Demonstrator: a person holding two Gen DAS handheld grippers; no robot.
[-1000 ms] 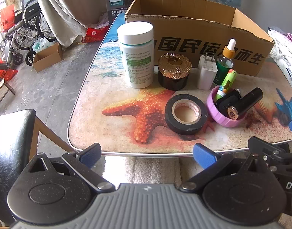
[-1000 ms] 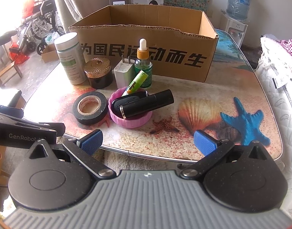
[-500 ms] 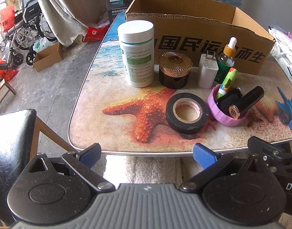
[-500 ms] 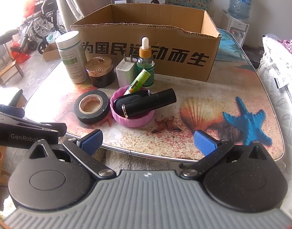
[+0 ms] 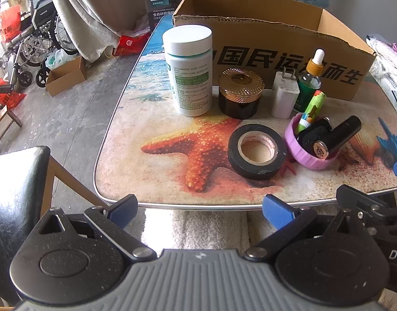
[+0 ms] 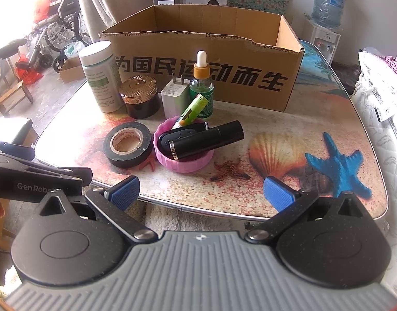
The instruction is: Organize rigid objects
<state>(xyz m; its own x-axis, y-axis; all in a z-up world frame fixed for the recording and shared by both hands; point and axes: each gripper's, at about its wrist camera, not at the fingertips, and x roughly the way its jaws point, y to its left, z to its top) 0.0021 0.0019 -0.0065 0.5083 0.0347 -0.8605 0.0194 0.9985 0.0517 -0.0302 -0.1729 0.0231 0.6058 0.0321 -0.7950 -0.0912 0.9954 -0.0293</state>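
The left claw is hanging just off the near edge of the table, its blue fingers standing wide apart and holding nothing. The black tape roll is lying at about 1 o'clock from it, flat on the table. Touching the roll at its 3 o'clock side, the pink lid is carrying a black cylinder and a green tube. Behind them, a white bottle, a gold-capped jar, a white charger and a dropper bottle are standing in a row before the cardboard box. The right claw is also gaping apart and empty, level at the table edge, with the pink lid at its 12 o'clock.
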